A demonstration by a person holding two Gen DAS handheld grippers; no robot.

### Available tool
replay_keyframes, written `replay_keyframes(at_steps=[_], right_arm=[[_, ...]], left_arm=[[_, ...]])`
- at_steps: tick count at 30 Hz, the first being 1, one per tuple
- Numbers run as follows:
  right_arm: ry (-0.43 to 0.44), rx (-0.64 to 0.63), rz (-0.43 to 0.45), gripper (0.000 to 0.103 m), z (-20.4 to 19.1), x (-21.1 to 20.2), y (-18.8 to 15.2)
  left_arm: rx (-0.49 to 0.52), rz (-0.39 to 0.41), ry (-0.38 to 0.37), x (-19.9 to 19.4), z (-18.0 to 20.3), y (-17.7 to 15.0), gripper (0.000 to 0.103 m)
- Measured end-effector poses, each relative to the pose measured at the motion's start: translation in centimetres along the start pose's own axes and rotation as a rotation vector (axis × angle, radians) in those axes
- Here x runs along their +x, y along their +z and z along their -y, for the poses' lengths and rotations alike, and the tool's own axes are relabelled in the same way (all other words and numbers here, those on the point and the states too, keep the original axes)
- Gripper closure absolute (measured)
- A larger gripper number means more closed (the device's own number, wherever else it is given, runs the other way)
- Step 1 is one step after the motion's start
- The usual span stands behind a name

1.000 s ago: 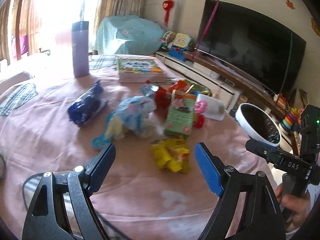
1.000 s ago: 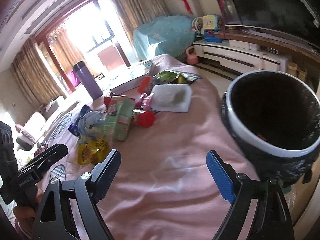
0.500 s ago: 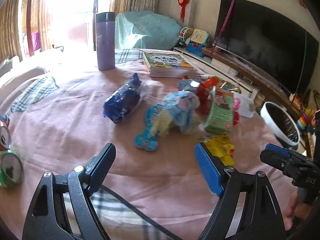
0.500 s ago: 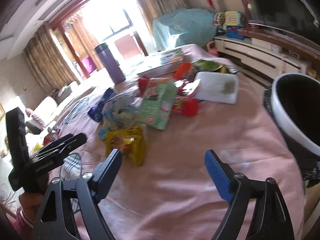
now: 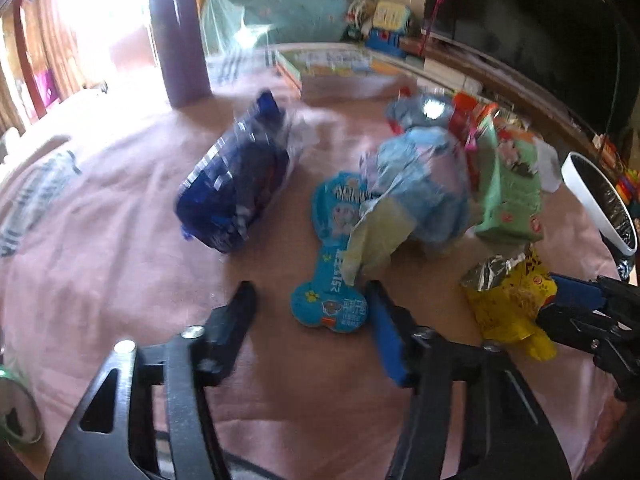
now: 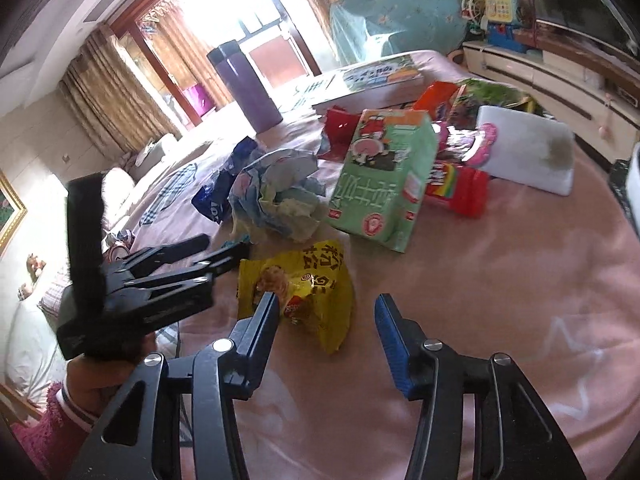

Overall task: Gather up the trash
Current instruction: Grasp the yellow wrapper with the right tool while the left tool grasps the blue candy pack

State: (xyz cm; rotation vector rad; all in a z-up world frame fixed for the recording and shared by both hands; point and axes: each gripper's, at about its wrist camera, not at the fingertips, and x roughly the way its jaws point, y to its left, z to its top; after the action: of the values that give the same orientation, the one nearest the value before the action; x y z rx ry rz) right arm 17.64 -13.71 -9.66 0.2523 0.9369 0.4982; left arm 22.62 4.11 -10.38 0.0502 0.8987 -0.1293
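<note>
Trash lies on a pink-clothed table (image 5: 100, 280). My left gripper (image 5: 312, 320) is open around the near end of a blue bone-shaped wrapper (image 5: 334, 256). A dark blue bag (image 5: 236, 184), a crumpled light blue wrapper (image 5: 420, 188) and a green carton (image 5: 512, 192) lie beyond. My right gripper (image 6: 326, 320) is open, its fingers either side of a yellow snack bag (image 6: 304, 284), which also shows in the left wrist view (image 5: 508, 304). The green carton (image 6: 384, 180) and the crumpled wrapper (image 6: 280, 192) lie behind the yellow bag.
A white-rimmed bin with a black liner (image 5: 600, 204) stands off the table's right edge. A purple flask (image 6: 244, 88), a book (image 6: 372, 80), a red container (image 6: 460, 188) and a white foam tray (image 6: 528, 152) sit further back. A green can (image 5: 16, 412) lies at left.
Both grippers have moved forward and down toward the trash. The left now brackets the bone-shaped wrapper, the right brackets the yellow bag. The bin has slid out to the right.
</note>
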Motion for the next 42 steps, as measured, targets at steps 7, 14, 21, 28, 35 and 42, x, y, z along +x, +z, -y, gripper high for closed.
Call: replay_keyframes(at_steps=[7, 14, 21, 28, 35, 42], right_arm=[[0.027, -0.048, -0.029, 0.083, -1.3, 1.0, 0.0], [0.039, -0.054, 0.002, 0.087, -1.0, -1.3, -1.2], [-0.007, 0.001, 0.067, 0.088, 1.9, -5.1, -2.0], [-0.068, 0.093, 0.131, 0.088, 6.2, -9.0, -3.1], [-0.135, 0.167, 0.201, 0.088, 10.0, -13.0, -4.0], [-0.173, 0.218, 0.246, 0.088, 12.9, -15.6, -4.4]], left_arm=[[0.025, 0.030, -0.013, -1.4, 0.8, -1.0, 0.068], [-0.064, 0.061, -0.078, -4.5, 1.0, -3.4, 0.069], [-0.055, 0.101, -0.165, -8.1, 5.1, -5.3, 0.069], [0.034, 0.145, -0.251, -10.1, 10.7, -4.2, 0.069], [0.094, 0.163, -0.305, -10.4, 14.7, -3.0, 0.069], [0.162, 0.163, -0.338, -10.3, 18.5, -2.3, 0.069]])
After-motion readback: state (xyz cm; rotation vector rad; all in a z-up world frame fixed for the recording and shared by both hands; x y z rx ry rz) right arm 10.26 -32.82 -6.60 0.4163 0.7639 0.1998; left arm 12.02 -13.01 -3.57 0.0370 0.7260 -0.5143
